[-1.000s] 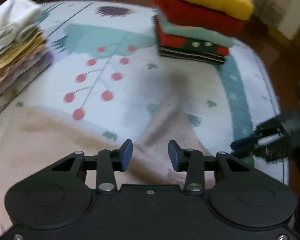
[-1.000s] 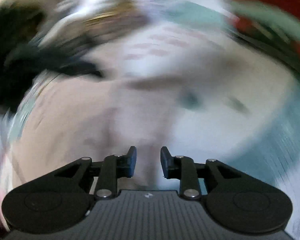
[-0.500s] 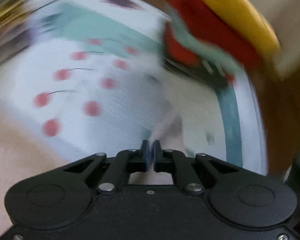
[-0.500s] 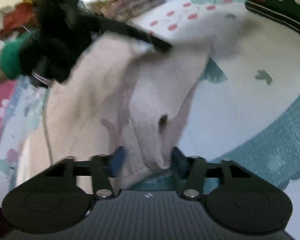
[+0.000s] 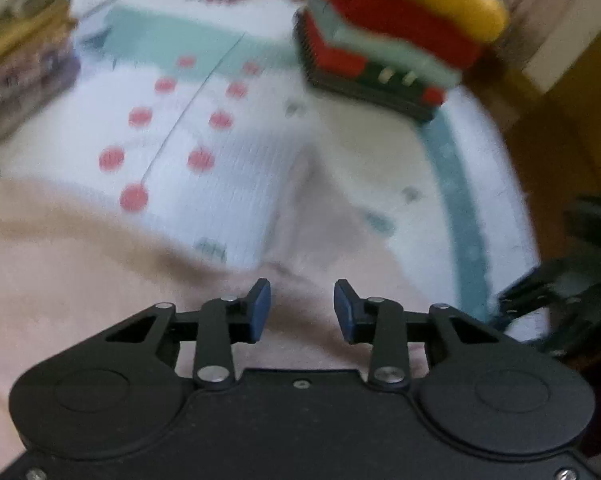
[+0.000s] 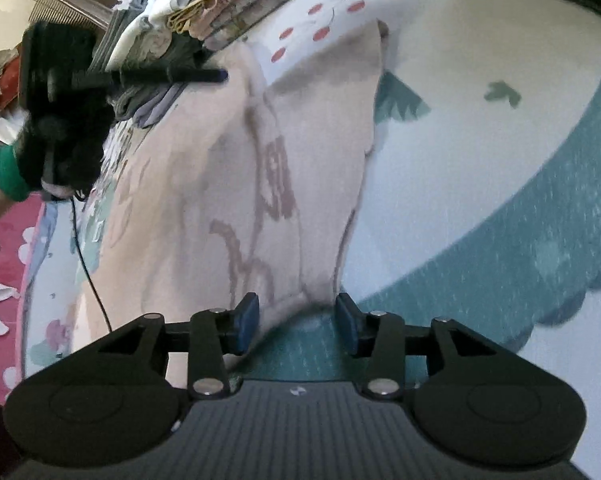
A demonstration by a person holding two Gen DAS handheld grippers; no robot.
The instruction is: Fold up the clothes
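Observation:
A pale pink knitted garment [image 6: 236, 184] with a brownish pattern lies spread on a patterned play mat [image 6: 480, 152]. It also shows in the left wrist view [image 5: 80, 280], blurred. My left gripper [image 5: 302, 310] is open and empty just above the garment; it shows in the right wrist view [image 6: 220, 76] at the garment's far edge. My right gripper [image 6: 296, 320] is open, its jaws either side of the garment's near corner, not closed on it. It appears at the right edge of the left wrist view [image 5: 556, 300].
A stack of folded clothes, yellow and red on top [image 5: 396, 36], stands at the mat's far right. Another folded pile [image 6: 220, 4] lies at the far left. Beyond the mat is brown floor [image 5: 572, 120]. A pink mat [image 6: 4, 248] lies to the left.
My left gripper was shut half a second ago and is now open over the garment. My right gripper stays open at the garment's corner. The garment now lies flatter.

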